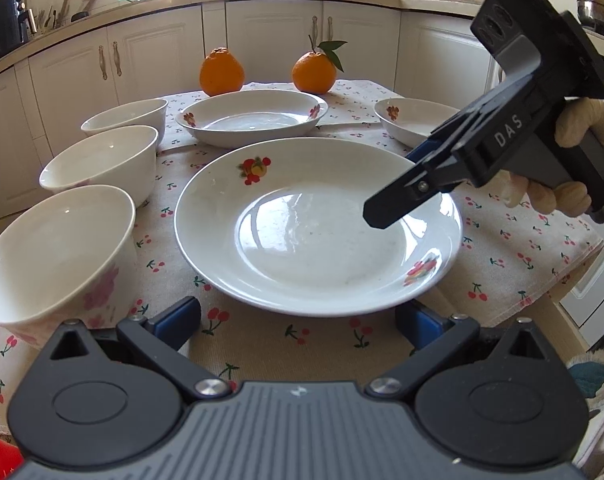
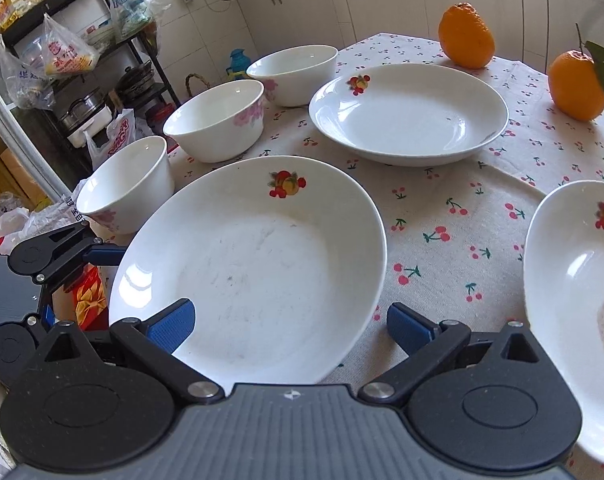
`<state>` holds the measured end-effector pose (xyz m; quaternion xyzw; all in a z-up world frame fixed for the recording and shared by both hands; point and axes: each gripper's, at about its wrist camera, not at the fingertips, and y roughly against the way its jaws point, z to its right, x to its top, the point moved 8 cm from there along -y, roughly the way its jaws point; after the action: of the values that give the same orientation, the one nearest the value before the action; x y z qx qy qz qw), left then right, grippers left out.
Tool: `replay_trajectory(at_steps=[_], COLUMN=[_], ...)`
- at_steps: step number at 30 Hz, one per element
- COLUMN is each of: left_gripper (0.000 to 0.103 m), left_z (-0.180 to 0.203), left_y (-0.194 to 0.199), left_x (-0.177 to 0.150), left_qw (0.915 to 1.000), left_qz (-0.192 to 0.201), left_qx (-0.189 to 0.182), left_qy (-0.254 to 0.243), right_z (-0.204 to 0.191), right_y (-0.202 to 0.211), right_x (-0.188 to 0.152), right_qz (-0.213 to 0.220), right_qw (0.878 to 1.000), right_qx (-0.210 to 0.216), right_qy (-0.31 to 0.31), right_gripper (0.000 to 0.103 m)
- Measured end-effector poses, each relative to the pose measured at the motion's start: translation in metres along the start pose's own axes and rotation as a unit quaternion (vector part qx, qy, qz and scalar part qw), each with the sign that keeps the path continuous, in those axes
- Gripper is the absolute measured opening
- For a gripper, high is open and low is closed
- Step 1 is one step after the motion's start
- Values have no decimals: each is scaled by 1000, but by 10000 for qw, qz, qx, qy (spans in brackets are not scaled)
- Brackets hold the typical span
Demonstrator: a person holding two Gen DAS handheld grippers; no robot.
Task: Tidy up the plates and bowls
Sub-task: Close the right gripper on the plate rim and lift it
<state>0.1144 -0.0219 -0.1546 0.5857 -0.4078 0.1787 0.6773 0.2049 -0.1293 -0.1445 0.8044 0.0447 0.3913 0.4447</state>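
Near plate (image 1: pixel 317 224) lies flat at the tabletop (image 1: pixel 501 248) front edge, between both claws. Left claw (image 1: pixel 298 322) wide, just short of its rim. Right claw (image 2: pixel 290 324) wide, straddling the rim, likely lining up a lift for stacking. Three bowls (image 2: pixel 216 124) line the left side. Cherry-print cloth; kitchen cabinets behind.

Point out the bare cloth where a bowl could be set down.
Roomiest: the cloth between the near plate, the far plate and the right-hand plate. A smaller strip lies before the oranges. Crowded: the left edge, three bowls in a row.
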Motion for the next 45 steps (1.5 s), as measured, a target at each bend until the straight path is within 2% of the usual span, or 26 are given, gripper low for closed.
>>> replay_trajectory(at_steps=[9, 16, 22, 30, 45], left_gripper=[102, 102, 102, 102, 101], left_z=[4, 5, 7, 9, 12], left_y=[-1, -3, -5, -4, -2], left_x=[3, 3, 4, 4, 7], left_qw=[9997, 9996, 9995, 9993, 9988], left_qz=[55, 79, 91, 112, 93], left_qx=[-30, -79, -88, -22, -50], left_qy=[-231, -264, -283, -349, -475], right_z=[9, 14, 11, 10, 10], right_y=[-21, -30, -33, -33, -28], right_x=[27, 44, 51, 56, 54], right_qz=[-254, -347, -513, -733, -751], right_qw=[9992, 9985, 9964, 9929, 9934], right_qx=[-27, 277, 440, 761, 637], right_qy=[316, 329, 504, 544, 590], right_gripper=[103, 103, 88, 83, 84])
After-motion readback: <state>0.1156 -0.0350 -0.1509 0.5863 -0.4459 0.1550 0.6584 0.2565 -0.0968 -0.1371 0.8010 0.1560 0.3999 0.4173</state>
